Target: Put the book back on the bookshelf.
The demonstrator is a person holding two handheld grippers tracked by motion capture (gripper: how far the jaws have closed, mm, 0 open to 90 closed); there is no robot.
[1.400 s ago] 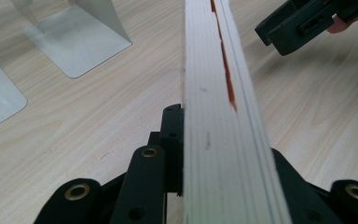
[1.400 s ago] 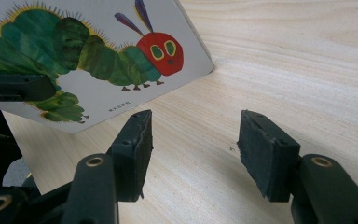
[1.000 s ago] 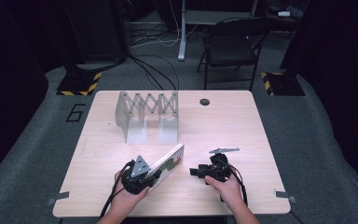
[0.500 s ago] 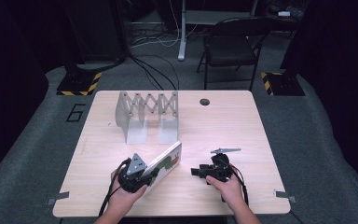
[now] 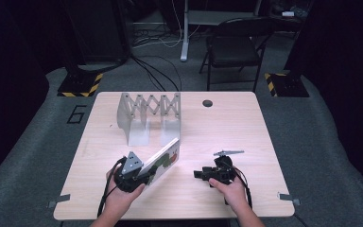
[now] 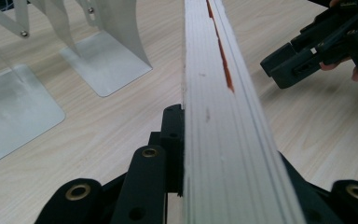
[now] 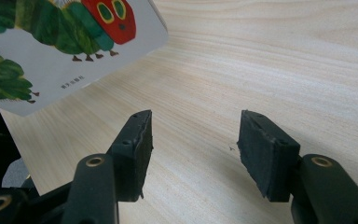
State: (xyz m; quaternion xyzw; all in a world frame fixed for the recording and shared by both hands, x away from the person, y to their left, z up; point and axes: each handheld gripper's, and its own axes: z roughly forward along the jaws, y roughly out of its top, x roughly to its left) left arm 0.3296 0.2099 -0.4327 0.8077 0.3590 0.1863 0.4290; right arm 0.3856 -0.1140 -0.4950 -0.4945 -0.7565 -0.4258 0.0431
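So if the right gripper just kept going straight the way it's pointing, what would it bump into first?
Probably the picture book held in the left gripper. The right gripper, jaws open and empty, points across bare table toward the book's lower corner. Depth is unclear, so it might slip just past.

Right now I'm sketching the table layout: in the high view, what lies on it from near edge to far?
Left gripper shut on the picture book, level with the open right gripper → small grey metal piece → expandable metal book rack → round grommet hole.
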